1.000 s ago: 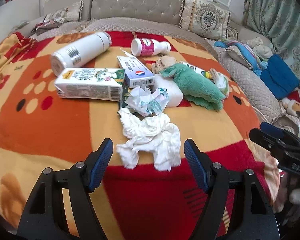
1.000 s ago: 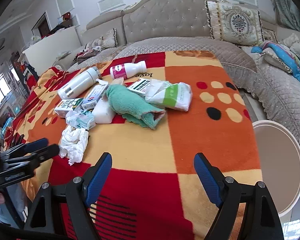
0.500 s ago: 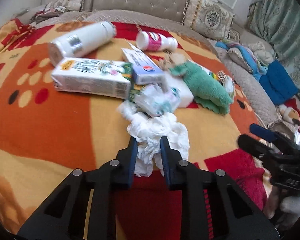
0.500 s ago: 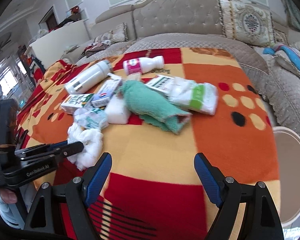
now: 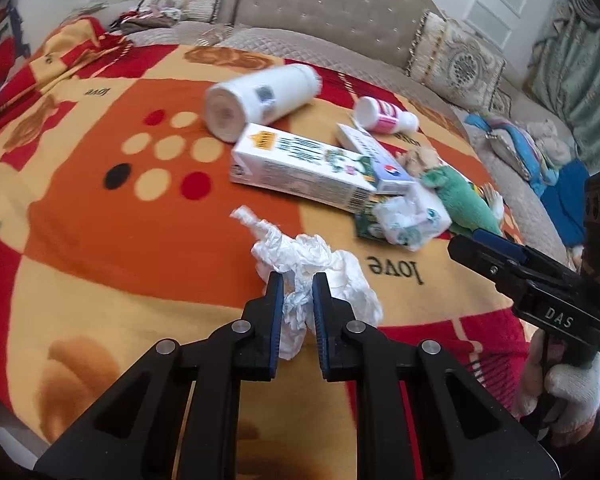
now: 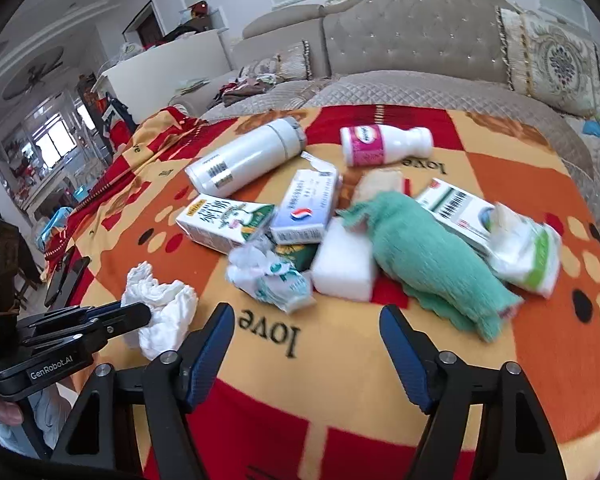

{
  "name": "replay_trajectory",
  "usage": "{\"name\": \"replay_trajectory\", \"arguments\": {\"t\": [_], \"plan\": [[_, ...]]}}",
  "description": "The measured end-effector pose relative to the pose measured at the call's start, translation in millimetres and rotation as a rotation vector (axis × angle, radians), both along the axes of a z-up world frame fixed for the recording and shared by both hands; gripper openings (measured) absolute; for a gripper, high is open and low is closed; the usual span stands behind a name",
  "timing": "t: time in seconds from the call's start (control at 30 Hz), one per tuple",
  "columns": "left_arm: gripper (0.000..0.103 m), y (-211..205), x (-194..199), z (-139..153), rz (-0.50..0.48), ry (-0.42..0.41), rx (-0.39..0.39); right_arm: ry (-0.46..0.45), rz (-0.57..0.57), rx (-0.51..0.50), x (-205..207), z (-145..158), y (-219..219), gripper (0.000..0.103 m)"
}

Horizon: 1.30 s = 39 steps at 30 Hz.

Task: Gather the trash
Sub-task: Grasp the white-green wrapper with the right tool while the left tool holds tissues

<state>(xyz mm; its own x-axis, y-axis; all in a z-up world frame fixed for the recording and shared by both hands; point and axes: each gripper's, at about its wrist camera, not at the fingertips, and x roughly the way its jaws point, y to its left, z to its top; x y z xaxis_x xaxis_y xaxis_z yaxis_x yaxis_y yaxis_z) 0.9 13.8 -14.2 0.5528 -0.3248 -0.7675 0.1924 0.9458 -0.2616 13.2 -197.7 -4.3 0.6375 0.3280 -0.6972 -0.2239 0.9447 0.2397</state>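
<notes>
The green packet (image 6: 296, 254) lies mostly hidden under crumpled wrapper (image 6: 274, 276) and boxes — print unreadable.

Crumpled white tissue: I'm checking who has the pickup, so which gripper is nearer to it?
Left. The left gripper is shut on the crumpled white tissue; the right gripper hovers open beside it.

We see a white flask (image 6: 246, 161) at eleven o'clock on the patterned blanket (image 6: 500, 364), a green towel (image 6: 428, 256) at three, a cushion (image 6: 556, 60) beyond

left gripper (image 5: 294, 292) closed — white tissue (image 5: 324, 264) now pinched
</notes>
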Motion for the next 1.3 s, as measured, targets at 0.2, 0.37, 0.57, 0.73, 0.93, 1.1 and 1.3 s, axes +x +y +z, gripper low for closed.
{"name": "replay_trajectory", "arguments": {"t": [0.2,0.37,0.57,0.73,0.93,1.1,1.3], "plan": [[0.012,16.6,-0.3,-4.2,0.022,0.012,0.001,-0.012,0.064,-0.059,18.3,-3.9,27.6,0.067],[0.023,21.6,2.7,-13.3,0.050,0.025,-0.025,0.028,0.090,-0.089,34.8,-19.2,37.4,0.040],[0.059,20.8,9.9,-20.1,0.078,0.017,-0.053,0.013,0.081,-0.071,23.9,-17.7,26.6,0.025],[0.039,9.6,11.9,-27.2,0.068,0.012,-0.011,-0.016,0.070,-0.029,2.4,-3.3,10.2,0.025],[0.017,1.5,7.2,-20.0,0.028,0.025,-0.036,-0.029,0.038,0.007,-24.8,5.6,-14.6,0.025],[0.017,-20.5,-4.0,1.4,-0.022,-0.020,-0.036,-0.030,-0.001,0.022,-42.9,8.2,-37.0,0.025],[0.017,-58.8,-14.2,21.0,-0.093,-0.059,-0.028,-0.067,-0.059,0.023,-67.7,21.4,-68.4,0.025]]}}
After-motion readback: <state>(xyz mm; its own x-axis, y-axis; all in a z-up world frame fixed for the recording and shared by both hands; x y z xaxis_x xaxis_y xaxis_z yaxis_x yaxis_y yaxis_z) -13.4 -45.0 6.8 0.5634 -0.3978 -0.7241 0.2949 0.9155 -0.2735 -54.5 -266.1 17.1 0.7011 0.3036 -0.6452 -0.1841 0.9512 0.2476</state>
